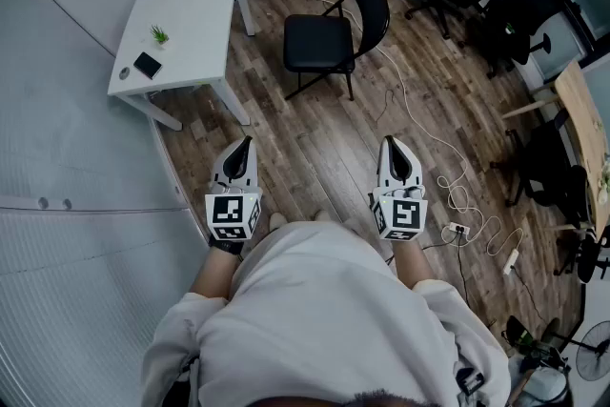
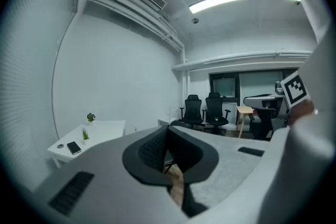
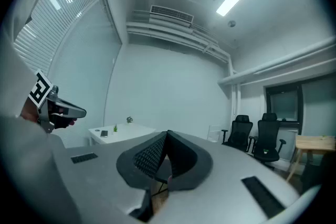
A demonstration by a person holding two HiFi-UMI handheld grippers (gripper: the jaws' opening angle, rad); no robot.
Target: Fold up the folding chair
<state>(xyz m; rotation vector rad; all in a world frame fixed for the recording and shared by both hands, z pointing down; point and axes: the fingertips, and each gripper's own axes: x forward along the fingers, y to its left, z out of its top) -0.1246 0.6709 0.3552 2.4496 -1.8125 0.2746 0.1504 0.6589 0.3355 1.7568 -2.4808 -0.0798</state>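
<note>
- Black folding chair stands unfolded on the wood floor in the upper middle of the head view. Its seat is level and its backrest is at its right. It is near the white desk and well apart from both claws.
- Left claw and right claw sit low in the frame, each clenched on nothing and aimed towards the chair.
- Likely trouble: with jaws pressed together neither claw can take the frame, so both must release before contact. A grip on the thin frame may slip, and the seat could swing shut on a claw.
- A white cable runs across the floor close by the chair's legs, so dragging or tipping the chair could snag it.
- Containers: none bears on the task. Two small potted plants stand on the desk near a dark phone; their pots are too small to make out.
</note>
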